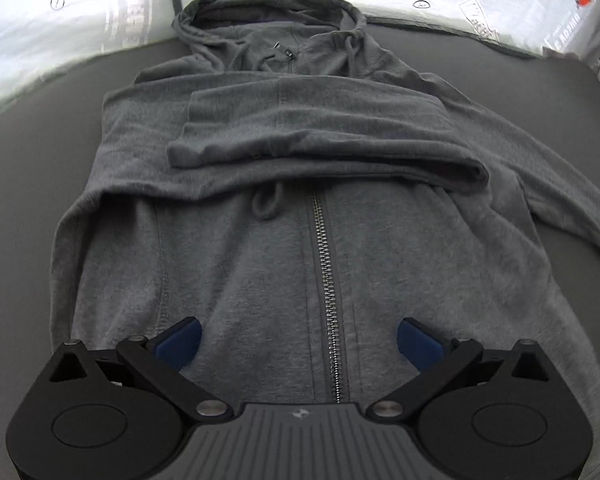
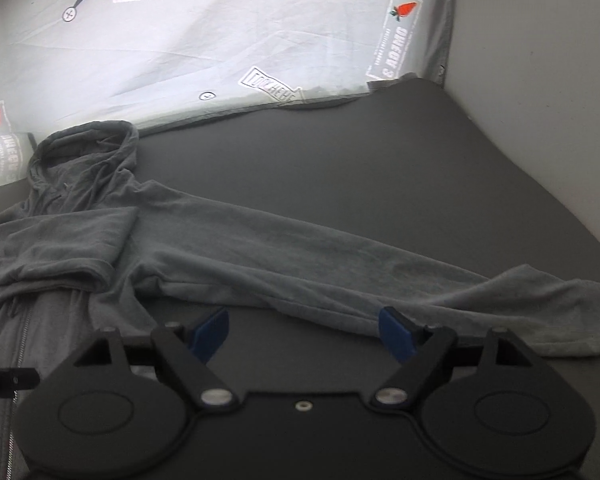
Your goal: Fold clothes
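Observation:
A grey zip hoodie [image 1: 284,248] lies face up on a dark grey surface [image 1: 28,168], hood [image 1: 268,12] at the far end. One sleeve [image 1: 308,136] is folded across the chest. My left gripper [image 1: 298,340] hovers open over the lower front, its blue pads either side of the zipper [image 1: 326,280], holding nothing. In the right wrist view the hoodie [image 2: 68,240] lies at the left and its other sleeve [image 2: 340,268] stretches out to the right, cuff [image 2: 588,320] at the far right. My right gripper [image 2: 304,334] stands open just before that sleeve, with nothing between its pads.
A white sheet [image 2: 220,40] printed with strawberries and labels lies crumpled along the far edge of the surface. A pale wall [image 2: 540,80] bounds the right side. Bare dark surface [image 2: 360,160] extends beyond the outstretched sleeve.

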`<action>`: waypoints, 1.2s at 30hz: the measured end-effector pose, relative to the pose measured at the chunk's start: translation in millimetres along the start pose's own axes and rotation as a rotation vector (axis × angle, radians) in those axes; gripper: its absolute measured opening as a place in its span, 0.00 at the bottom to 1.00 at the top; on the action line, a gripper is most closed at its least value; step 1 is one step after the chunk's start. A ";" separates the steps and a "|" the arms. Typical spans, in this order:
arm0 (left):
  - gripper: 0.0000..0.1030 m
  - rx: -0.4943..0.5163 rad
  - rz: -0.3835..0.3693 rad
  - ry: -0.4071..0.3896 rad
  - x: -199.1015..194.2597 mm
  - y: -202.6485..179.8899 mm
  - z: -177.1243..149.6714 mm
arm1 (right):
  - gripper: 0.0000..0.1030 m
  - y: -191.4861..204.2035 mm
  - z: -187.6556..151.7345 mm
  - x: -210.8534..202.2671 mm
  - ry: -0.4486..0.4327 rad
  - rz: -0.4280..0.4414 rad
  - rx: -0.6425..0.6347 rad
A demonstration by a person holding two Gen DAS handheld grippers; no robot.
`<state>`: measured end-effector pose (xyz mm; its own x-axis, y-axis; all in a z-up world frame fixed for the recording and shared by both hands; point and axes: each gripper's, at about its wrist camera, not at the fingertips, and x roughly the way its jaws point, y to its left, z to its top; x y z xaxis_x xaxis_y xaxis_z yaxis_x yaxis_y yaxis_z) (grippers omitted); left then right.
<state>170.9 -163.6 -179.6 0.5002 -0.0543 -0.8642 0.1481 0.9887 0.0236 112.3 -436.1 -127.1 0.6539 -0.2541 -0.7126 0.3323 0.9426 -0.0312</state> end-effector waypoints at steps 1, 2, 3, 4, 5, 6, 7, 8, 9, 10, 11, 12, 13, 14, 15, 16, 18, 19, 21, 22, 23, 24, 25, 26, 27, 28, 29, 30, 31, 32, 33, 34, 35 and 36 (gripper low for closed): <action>1.00 -0.001 0.014 -0.012 -1.7 -2.1 -2.5 | 0.81 -11.4 -2.5 1.7 0.007 -0.010 0.022; 1.00 -0.014 0.023 -0.015 -2.3 -2.7 -3.4 | 0.81 -22.8 -4.7 3.7 0.013 -0.019 0.047; 1.00 -0.047 0.023 -0.003 -1.3 -0.8 -1.8 | 0.82 -34.3 -6.9 5.7 0.019 -0.027 0.072; 1.00 -0.071 0.026 0.004 -0.4 0.1 -0.3 | 0.82 -45.8 -8.9 7.2 0.022 -0.039 0.094; 1.00 -0.082 0.035 0.003 0.3 -0.7 1.1 | 0.85 -59.4 -10.7 9.4 0.019 -0.061 0.116; 1.00 -0.091 0.045 0.001 0.7 -1.8 2.1 | 0.86 -71.4 -11.7 12.0 0.020 -0.086 0.132; 1.00 -0.097 0.056 -0.003 0.9 -3.6 2.4 | 0.87 -82.6 -12.3 14.6 0.022 -0.112 0.147; 1.00 -0.104 0.066 -0.007 1.0 -5.3 2.8 | 0.87 -94.2 -12.4 18.3 0.025 -0.144 0.162; 1.00 -0.105 0.076 -0.010 1.0 -6.9 3.2 | 0.87 -105.2 -12.1 21.9 0.025 -0.175 0.175; 1.00 -0.099 0.082 -0.009 0.8 -8.4 3.8 | 0.87 -115.1 -11.4 24.9 0.022 -0.202 0.185; 1.00 -0.096 0.083 -0.005 0.9 -8.9 4.6 | 0.87 -124.0 -10.4 27.4 0.015 -0.228 0.193; 1.00 -0.095 0.078 0.003 1.2 -7.9 5.8 | 0.87 -133.7 -8.6 31.0 0.012 -0.262 0.193; 1.00 -0.094 0.073 0.012 1.6 -6.9 7.0 | 0.87 -143.9 -6.4 34.9 0.009 -0.299 0.189; 1.00 -0.096 0.066 0.022 2.4 -5.5 8.3 | 0.87 -154.0 -4.3 38.8 0.007 -0.336 0.186; 1.00 -0.104 0.056 0.035 3.8 -3.4 9.8 | 0.87 -163.0 -2.9 42.0 0.003 -0.370 0.183; 1.00 -0.107 0.048 0.045 4.8 -1.8 11.1 | 0.87 -171.0 -2.4 45.1 0.000 -0.398 0.184; 1.00 -0.103 0.043 0.055 5.5 -0.9 12.6 | 0.87 -186.9 -3.4 51.1 0.004 -0.443 0.194; 1.00 -0.105 0.044 0.056 5.5 -1.0 12.6 | 0.87 -195.1 -5.1 54.0 0.011 -0.461 0.205; 1.00 -0.105 0.047 0.052 4.9 -1.3 11.9 | 0.87 -209.8 -9.9 58.9 0.024 -0.488 0.227; 1.00 -0.106 0.048 0.048 5.0 -1.4 10.9 | 0.87 -215.4 -13.7 60.5 0.032 -0.493 0.243; 1.00 -0.106 0.048 0.044 4.9 -1.5 10.0 | 0.88 -221.4 -18.2 62.2 0.041 -0.495 0.264; 1.00 -0.106 0.048 0.040 4.6 -1.4 9.3 | 0.89 -226.8 -22.2 61.9 0.038 -0.490 0.293; 1.00 -0.107 0.049 0.038 4.6 -1.6 9.1 | 0.92 -231.9 -25.8 60.8 0.029 -0.484 0.324; 1.00 -0.109 0.051 0.037 4.7 -1.8 9.1 | 0.94 -236.4 -28.5 60.2 0.026 -0.477 0.354; 1.00 -0.110 0.052 0.036 4.6 -2.0 8.9 | 0.95 -240.6 -30.8 59.7 0.025 -0.469 0.383; 1.00 -0.111 0.053 0.035 4.4 -2.2 8.6 | 0.96 -244.9 -33.1 59.3 0.024 -0.461 0.411; 1.00 -0.111 0.054 0.033 4.3 -2.3 8.4 | 0.97 -248.1 -35.1 59.1 0.023 -0.452 0.442; 1.00 -0.111 0.055 0.031 4.1 -2.4 8.0 | 0.98 -249.8 -36.5 59.0 0.018 -0.447 0.460; 1.00 -0.112 0.056 0.029 3.9 -2.5 7.7 | 0.98 -251.0 -37.8 58.8 0.012 -0.443 0.474; 1.00 -0.112 0.057 0.027 3.7 -2.6 7.3 | 0.98 -250.1 -38.1 59.0 0.008 -0.444 0.476; 1.00 -0.112 0.057 0.025 3.6 -2.8 7.0 | 0.98 -248.4 -38.1 59.4 0.005 -0.446 0.475; 1.00 -0.112 0.058 0.023 3.6 -2.8 6.8 | 0.94 -246.8 -38.0 59.8 0.001 -0.448 0.473; 1.00 -0.112 0.058 0.020 3.6 -2.8 6.5 | 0.85 -243.4 -37.4 59.2 -0.007 -0.444 0.457; 1.00 -0.113 0.058 0.019 3.6 -2.8 6.4 | 0.79 -239.3 -36.5 58.6 -0.014 -0.439 0.436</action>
<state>177.7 -167.4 -179.6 0.4888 0.0047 -0.8724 0.0224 0.9996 0.0179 46.3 -668.7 -186.9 0.4011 -0.6035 -0.6891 0.8174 0.5754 -0.0281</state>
